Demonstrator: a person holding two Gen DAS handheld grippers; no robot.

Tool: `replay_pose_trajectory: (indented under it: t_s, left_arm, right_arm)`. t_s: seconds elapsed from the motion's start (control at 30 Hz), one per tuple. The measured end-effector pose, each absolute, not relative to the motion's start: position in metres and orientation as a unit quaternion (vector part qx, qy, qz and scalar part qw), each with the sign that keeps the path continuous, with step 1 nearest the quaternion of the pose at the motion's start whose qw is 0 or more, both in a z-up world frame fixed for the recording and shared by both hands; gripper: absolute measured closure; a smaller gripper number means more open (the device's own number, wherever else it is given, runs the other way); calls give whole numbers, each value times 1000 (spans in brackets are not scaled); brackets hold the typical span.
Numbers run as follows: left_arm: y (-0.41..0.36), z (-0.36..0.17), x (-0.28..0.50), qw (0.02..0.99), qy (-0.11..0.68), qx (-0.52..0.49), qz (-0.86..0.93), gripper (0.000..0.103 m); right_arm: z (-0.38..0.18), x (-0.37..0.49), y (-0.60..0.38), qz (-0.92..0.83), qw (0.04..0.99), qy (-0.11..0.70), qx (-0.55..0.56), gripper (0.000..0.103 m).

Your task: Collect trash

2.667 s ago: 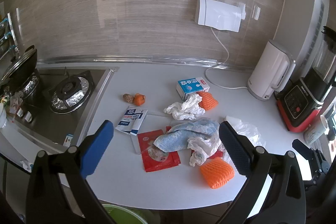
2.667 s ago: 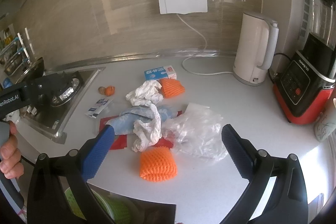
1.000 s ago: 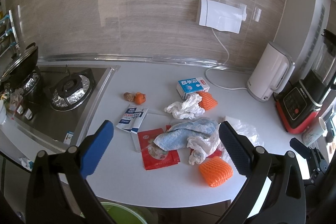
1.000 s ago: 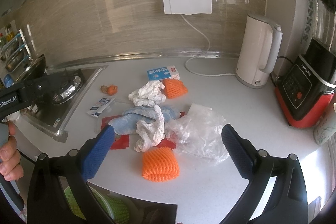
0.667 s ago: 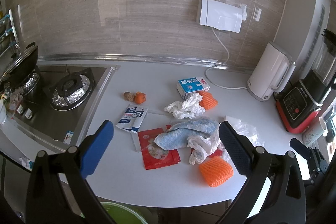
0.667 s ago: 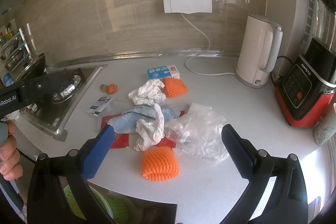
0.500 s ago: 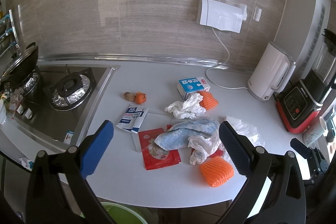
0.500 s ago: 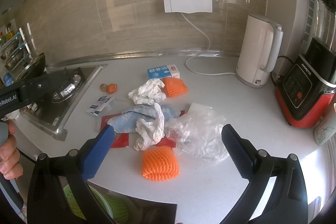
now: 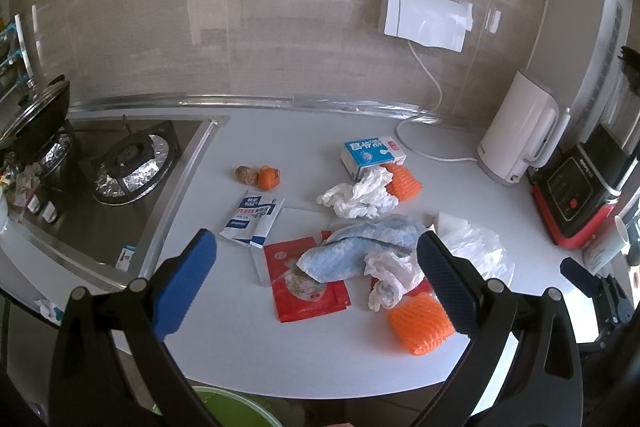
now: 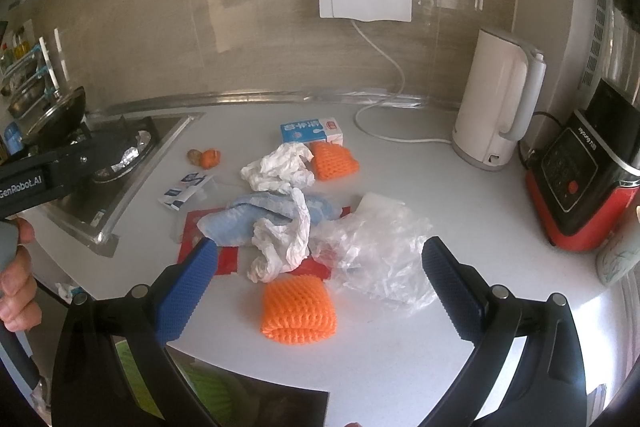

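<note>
White counter [image 9: 224, 311] carries the trash pile at centre. Clear plastic bag [image 10: 376, 243] lies right of the blue cloth [image 10: 256, 213]; crumpled tissue [image 10: 280, 243] rests on the cloth. Orange foam net [image 10: 298, 309] sits nearest the front edge. Left gripper [image 9: 316, 267] and right gripper [image 10: 320, 275] both hover above, jaws wide apart, holding nothing.

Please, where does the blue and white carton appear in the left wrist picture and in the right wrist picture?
Left wrist view: the blue and white carton lies right of centre, behind the crumpled white paper.
Right wrist view: the carton lies just above centre, toward the wall.
Shared landmark: the white kettle stands to the right of the carton in both views.
</note>
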State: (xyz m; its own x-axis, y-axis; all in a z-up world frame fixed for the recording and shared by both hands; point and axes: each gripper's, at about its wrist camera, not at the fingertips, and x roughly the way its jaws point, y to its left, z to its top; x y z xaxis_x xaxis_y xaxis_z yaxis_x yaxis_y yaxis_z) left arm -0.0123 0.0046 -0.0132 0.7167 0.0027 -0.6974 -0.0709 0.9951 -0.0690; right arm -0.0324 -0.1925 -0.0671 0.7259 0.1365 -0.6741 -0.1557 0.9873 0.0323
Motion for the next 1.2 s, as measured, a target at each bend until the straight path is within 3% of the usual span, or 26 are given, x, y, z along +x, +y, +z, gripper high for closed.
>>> replay_pose_trajectory:
  t_s: [0.63, 0.7, 0.77, 0.9, 0.97, 1.03, 1.2]
  left_arm:
    - [3, -109, -9, 897, 441, -3, -19, 7]
    - [-5, -113, -7, 896, 444, 11, -28, 7]
    - [-13, -118, -4, 892, 450, 16, -40, 7]
    - [-30, -127, 3, 887, 456, 21, -72, 7]
    - [-39, -132, 5, 884, 459, 24, -89, 7]
    - [-50, -138, 11, 877, 466, 26, -113, 7]
    - [-78, -154, 25, 866, 477, 24, -149, 7]
  right_arm:
    - [-191, -8, -185, 149, 884, 443, -15, 2]
    - [-198, -6, -179, 148, 883, 444, -36, 11]
    - [-205, -3, -176, 156, 876, 455, -43, 34]
    - [-210, -4, -183, 183, 868, 461, -29, 56]
    - [-205, -7, -188, 190, 871, 453, -27, 73]
    - [-197, -12, -197, 195, 872, 449, -24, 80]
    - [-183, -22, -217, 192, 877, 440, -25, 82]
